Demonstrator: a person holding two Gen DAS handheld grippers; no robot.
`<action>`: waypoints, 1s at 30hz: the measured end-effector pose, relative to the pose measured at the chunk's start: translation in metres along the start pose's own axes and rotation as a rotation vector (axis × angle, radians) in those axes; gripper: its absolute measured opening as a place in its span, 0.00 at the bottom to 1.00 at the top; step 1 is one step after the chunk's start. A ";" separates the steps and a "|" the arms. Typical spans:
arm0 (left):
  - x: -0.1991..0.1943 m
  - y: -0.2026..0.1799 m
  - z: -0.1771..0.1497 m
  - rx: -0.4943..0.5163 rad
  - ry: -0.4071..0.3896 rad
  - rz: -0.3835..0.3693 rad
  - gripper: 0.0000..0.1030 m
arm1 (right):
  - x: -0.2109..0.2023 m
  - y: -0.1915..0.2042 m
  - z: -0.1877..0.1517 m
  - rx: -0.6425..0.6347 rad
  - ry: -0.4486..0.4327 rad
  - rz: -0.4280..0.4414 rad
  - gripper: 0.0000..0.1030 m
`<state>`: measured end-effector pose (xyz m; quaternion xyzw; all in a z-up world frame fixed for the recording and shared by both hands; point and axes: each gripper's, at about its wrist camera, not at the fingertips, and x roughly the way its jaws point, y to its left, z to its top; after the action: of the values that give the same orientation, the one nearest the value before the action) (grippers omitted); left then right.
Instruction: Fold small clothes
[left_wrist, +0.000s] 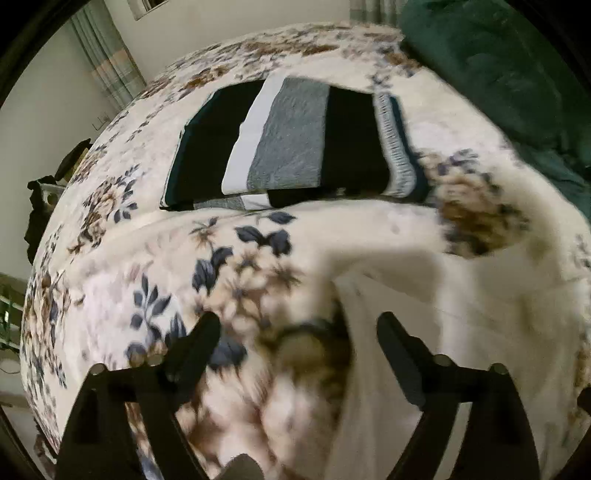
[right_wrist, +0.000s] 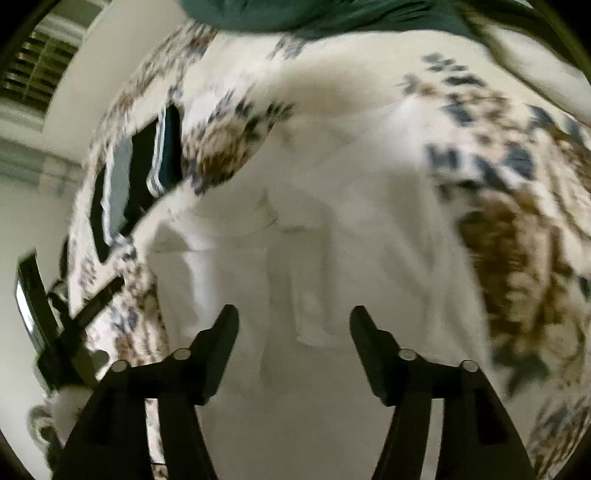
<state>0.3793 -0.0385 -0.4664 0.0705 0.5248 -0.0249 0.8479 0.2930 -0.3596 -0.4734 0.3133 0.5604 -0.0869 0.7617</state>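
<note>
A: Right gripper (right_wrist: 293, 325) open, jaws apart, nothing between them, aimed steeply down. Directly beneath and ahead: the white, soft cotton garment (right_wrist: 325, 240), partly folded, lying on the cream fleece bed cover with brown and navy flowers (right_wrist: 517, 258).

B: Left gripper (left_wrist: 295, 332) likewise open and empty, jaws wide. Below it mostly flowered cover; white garment off to its right side, only the edge (left_wrist: 424, 332) under the right-hand finger.

A: So, nearer hand: the right, probably. Garment centred under that gripper, beside rather than under the left one.

B: Long axis?

A: Hard to tell; heavy blur. Seemingly running away from the right gripper toward the far edge of the bed. Folds and seams too smeared to say more.

B: Farther out: folded stack of black, grey and white striped cloth (left_wrist: 295, 147), apart from the white garment, toward the far side of the bed. Dark green blanket (left_wrist: 498, 74) bunched at the far right corner.

A: Next move likely a fresh pinch on a white edge.
</note>
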 end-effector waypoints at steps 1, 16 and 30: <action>-0.010 -0.005 -0.004 0.003 0.003 -0.008 0.85 | -0.013 -0.009 -0.003 0.005 -0.001 -0.008 0.68; -0.114 -0.207 -0.226 0.065 0.434 -0.256 0.85 | -0.126 -0.202 -0.037 -0.135 0.250 -0.224 0.68; -0.102 -0.334 -0.361 0.138 0.549 -0.231 0.04 | -0.073 -0.234 0.059 -0.188 0.263 -0.080 0.68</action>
<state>-0.0257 -0.3194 -0.5650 0.0720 0.7361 -0.1369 0.6590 0.2012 -0.5946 -0.4861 0.2267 0.6730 -0.0223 0.7037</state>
